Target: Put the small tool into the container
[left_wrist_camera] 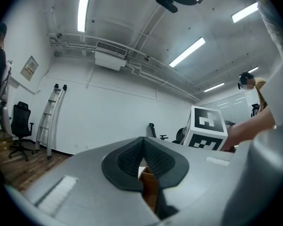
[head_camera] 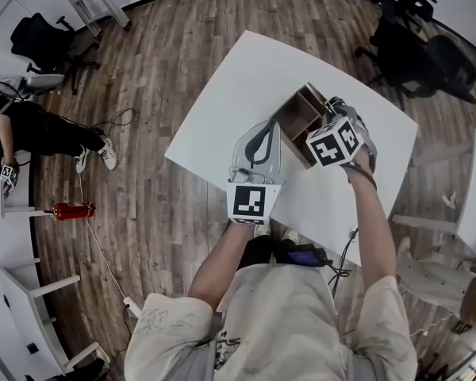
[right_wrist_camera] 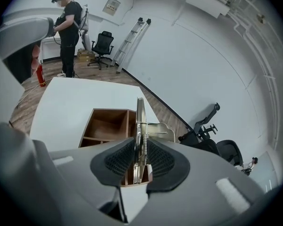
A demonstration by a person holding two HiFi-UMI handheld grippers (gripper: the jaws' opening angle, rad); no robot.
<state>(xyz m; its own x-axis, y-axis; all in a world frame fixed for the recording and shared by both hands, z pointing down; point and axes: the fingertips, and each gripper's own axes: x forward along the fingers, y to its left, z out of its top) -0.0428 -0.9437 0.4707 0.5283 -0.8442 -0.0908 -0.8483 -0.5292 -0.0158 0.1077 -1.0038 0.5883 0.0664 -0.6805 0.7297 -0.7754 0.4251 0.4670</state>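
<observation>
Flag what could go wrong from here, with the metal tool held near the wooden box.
1. The right gripper pinches the small metal tool only at its lower end, edge-on; it may pivot or slip out.
2. The tool lines up with the divider of the wooden container, so it may land on the partition rather than in a compartment.
3. The left gripper, shut and empty, isn't gripping the container; a bump could shift it.

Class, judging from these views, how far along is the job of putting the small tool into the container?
Done: the right hand-held gripper has the small metal tool clamped. In hand: the tool is held near the wooden container, not yet inside. Remaining: lowering it into a compartment and releasing.
</observation>
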